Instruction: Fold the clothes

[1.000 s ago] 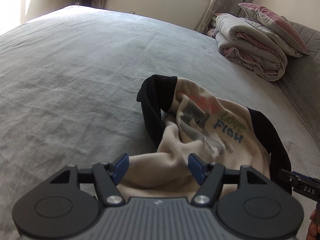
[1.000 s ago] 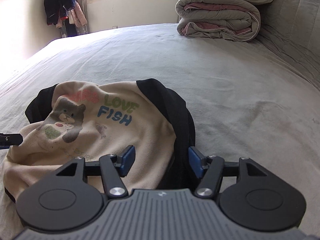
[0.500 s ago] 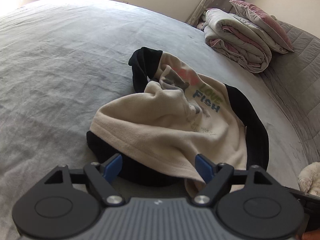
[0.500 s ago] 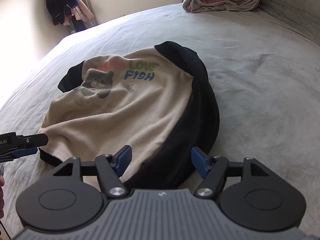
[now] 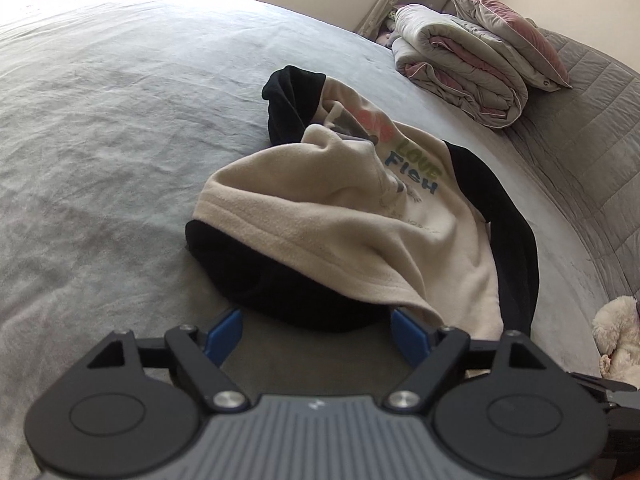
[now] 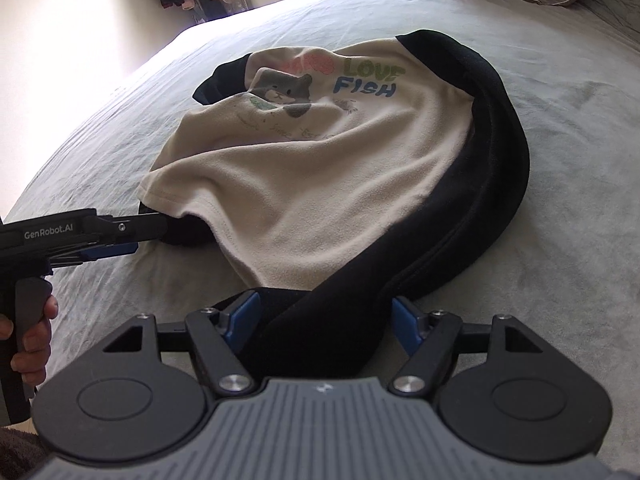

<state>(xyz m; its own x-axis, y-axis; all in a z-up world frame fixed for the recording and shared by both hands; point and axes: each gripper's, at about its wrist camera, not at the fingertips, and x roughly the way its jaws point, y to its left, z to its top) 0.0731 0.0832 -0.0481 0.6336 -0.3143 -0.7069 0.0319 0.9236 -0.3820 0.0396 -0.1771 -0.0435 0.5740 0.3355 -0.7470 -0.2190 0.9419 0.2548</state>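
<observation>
Cream sweatshirt (image 6: pixel 320 184) w/ black sleeves lies rumpled, unfolded, mid grey bed (image 5: pixel 100 120), print side up. Left gripper (image 5: pixel 318 330): jaws wide apart, nothing held, hem edge just ahead between fingers. Right gripper (image 6: pixel 326 320): jaws apart, black sleeve (image 6: pixel 460 232) runs between them; contact w/ pads unclear, prob. not clamped. Folded quilt (image 5: pixel 460 64) and pillow (image 5: pixel 508 36) at far end. Plush toy (image 5: pixel 614 336) at bed's right edge.

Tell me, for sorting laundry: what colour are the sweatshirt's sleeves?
Black, on a cream sweatshirt; the right sleeve shows best in the right wrist view.
</observation>
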